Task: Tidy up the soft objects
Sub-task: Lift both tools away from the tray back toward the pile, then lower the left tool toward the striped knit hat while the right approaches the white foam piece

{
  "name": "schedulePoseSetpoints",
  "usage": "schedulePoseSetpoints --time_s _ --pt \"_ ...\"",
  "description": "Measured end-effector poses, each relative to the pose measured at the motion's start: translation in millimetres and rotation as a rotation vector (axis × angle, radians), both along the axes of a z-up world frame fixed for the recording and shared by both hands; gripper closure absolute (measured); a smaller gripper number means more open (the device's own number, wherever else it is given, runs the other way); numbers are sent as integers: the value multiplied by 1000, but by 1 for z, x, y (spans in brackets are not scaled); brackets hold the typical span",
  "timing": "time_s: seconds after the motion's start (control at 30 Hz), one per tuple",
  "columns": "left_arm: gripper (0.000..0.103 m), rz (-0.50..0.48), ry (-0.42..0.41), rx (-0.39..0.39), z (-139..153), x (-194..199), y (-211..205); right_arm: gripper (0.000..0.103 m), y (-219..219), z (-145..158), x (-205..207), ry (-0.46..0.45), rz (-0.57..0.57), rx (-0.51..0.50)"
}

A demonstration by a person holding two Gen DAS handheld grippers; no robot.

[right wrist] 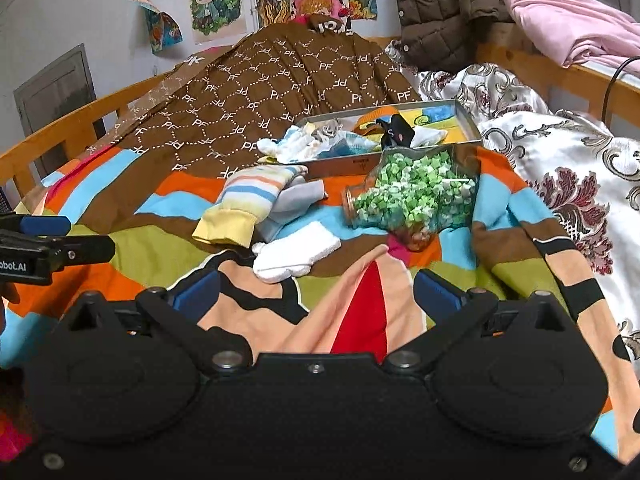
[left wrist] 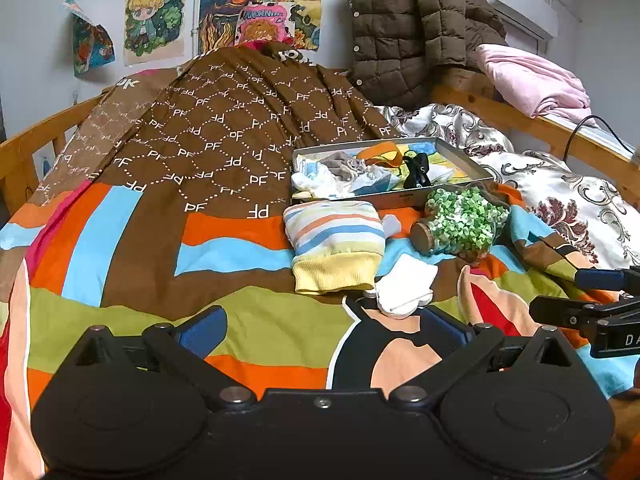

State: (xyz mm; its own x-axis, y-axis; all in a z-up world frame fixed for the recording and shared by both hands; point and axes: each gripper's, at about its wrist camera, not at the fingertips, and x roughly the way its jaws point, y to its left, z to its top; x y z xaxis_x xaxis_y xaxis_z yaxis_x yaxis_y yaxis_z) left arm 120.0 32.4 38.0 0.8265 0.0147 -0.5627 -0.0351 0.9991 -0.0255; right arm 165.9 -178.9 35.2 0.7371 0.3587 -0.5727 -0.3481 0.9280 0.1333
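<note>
A striped sock with a yellow cuff (left wrist: 334, 244) (right wrist: 240, 200) lies on the colourful quilt (left wrist: 160, 240), with a small white sock (left wrist: 404, 284) (right wrist: 292, 252) just in front of it. Behind them a shallow metal tray (left wrist: 468, 160) (right wrist: 468, 124) holds several small socks and a black item. My left gripper (left wrist: 320, 332) hovers low over the quilt, open, just short of the white sock. My right gripper (right wrist: 316, 296) is open too, nothing between its fingers, a little behind the same white sock.
A glass jar of green paper stars (left wrist: 460, 224) (right wrist: 412, 200) lies on its side right of the socks. A floral satin quilt (right wrist: 560, 168) is bunched at the right. Wooden bed rails (left wrist: 36, 148) border the bed; a brown puffer jacket (left wrist: 408, 28) and pink cloth (left wrist: 532, 76) hang behind.
</note>
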Motion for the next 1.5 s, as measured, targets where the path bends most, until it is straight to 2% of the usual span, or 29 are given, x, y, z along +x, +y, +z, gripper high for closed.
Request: schedulePoseSetpoints --time_s 0.57,0.83,1.1,1.3,1.5 --pt "1 -33 53 45 -7 3 0 1 10 -11 11 25 30 -5" --pt "1 -90 90 75 -9 14 5 1 26 -13 31 42 60 -22" --pt "1 -62 133 51 -11 24 18 1 46 -17 47 26 83 -14" --pt "1 -36 157 27 -13 41 18 1 40 -17 46 -66 141 -10" --pt "1 -36 169 7 -28 83 13 1 37 -38 62 -48 176 -69"
